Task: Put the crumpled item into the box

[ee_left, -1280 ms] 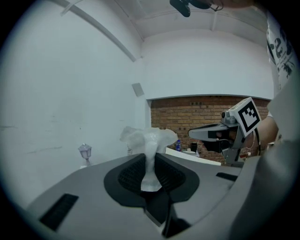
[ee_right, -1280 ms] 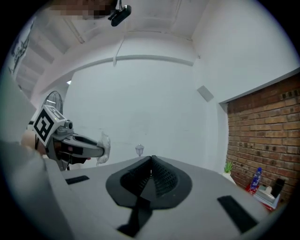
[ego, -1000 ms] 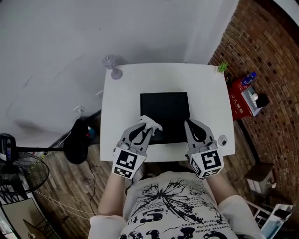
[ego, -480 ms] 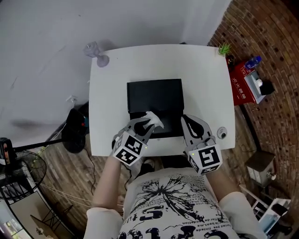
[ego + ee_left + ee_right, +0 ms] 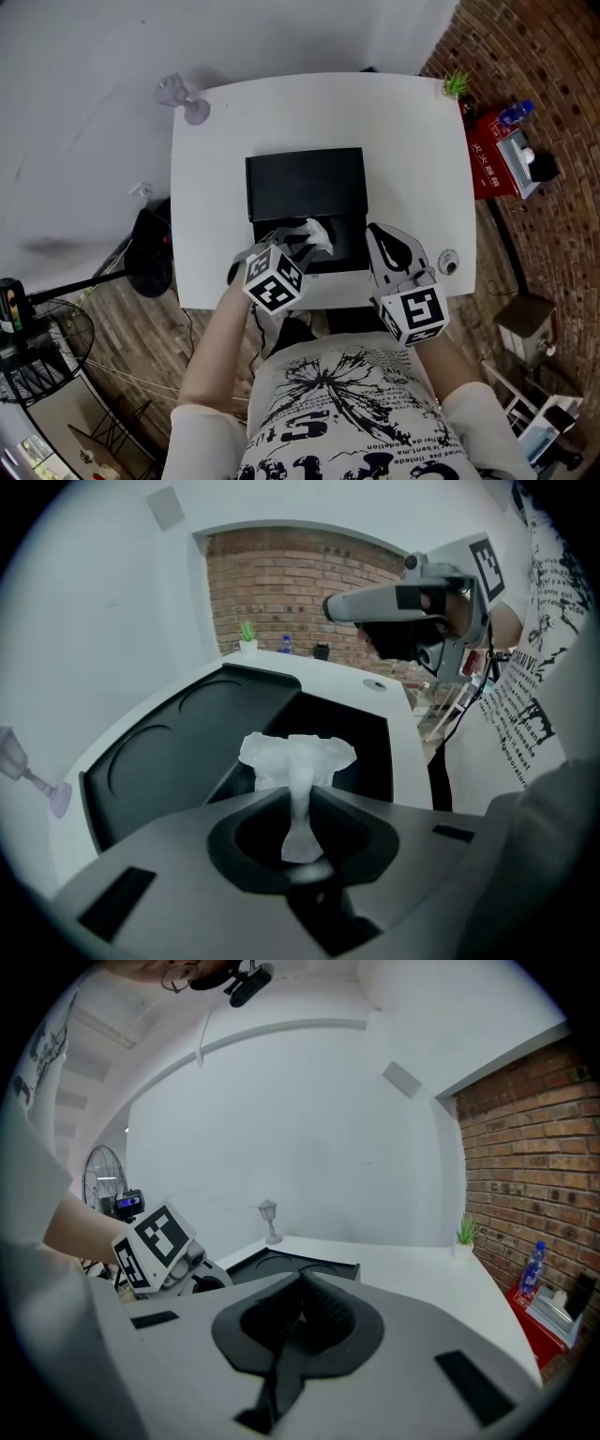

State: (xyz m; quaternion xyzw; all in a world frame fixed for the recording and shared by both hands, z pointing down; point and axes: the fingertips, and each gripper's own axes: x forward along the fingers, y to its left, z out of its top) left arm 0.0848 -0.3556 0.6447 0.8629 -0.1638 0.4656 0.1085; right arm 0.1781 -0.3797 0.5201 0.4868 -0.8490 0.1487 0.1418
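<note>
Left gripper view: left gripper point(image 5: 302, 791) jaws clamped the crumpled item point(image 5: 298, 754) over the box point(image 5: 367, 750) at 12 o'clock, apparently for dropping; right gripper point(image 5: 302, 1283) jaws were together, empty.

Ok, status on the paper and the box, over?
Left gripper shut on crumpled paper, over the open black box. Paper not released. Right gripper shut, empty, beside the box. Nothing in the way.

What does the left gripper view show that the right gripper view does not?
Only the left gripper view: the crumpled item pinched in the left gripper, over the open box. Only the right gripper view: the right gripper shut and empty, and a fan. Both: the white table, the box and the small plant.
</note>
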